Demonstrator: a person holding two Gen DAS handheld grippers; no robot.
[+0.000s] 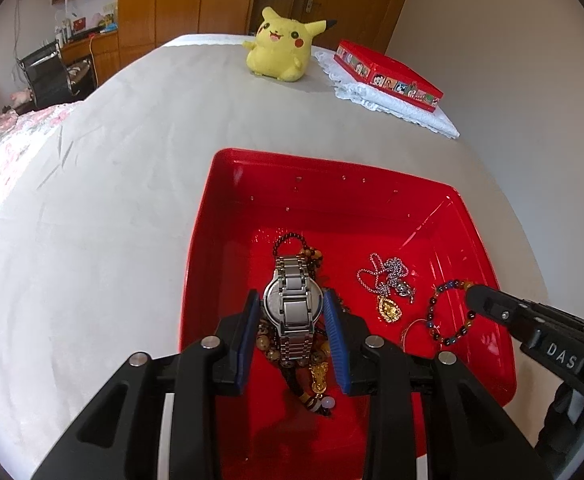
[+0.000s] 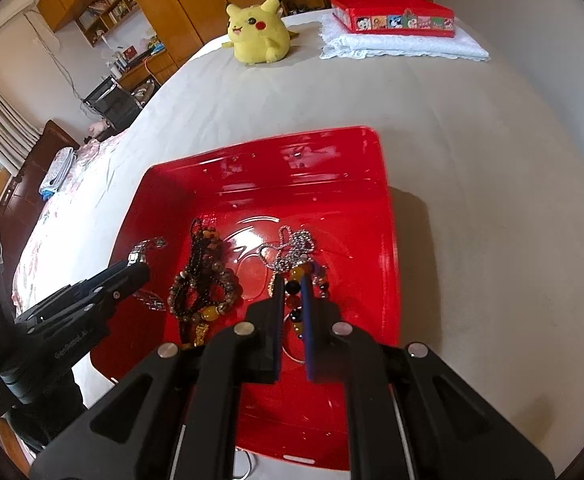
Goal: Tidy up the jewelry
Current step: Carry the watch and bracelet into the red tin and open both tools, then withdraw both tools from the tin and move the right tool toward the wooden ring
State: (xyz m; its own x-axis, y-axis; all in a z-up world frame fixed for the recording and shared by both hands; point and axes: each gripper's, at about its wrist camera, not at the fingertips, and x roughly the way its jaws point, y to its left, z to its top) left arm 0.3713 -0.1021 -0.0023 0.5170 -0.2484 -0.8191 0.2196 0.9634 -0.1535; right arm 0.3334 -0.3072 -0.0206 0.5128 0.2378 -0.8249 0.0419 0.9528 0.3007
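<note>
While the left gripper [image 1: 292, 300] clamps the steel watch [image 1: 289, 304], the right gripper's [image 2: 293, 284] fingers pinch the beaded bracelet [image 2: 296, 295].

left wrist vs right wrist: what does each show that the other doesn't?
Left wrist only: the steel watch face-down between the left gripper jaws, and the gold pendant.
Right wrist only: the right gripper jaws closed around the multicolour bead bracelet, and a window at far left.
Both: red tray, silver chain, Pikachu plush, red box.
</note>
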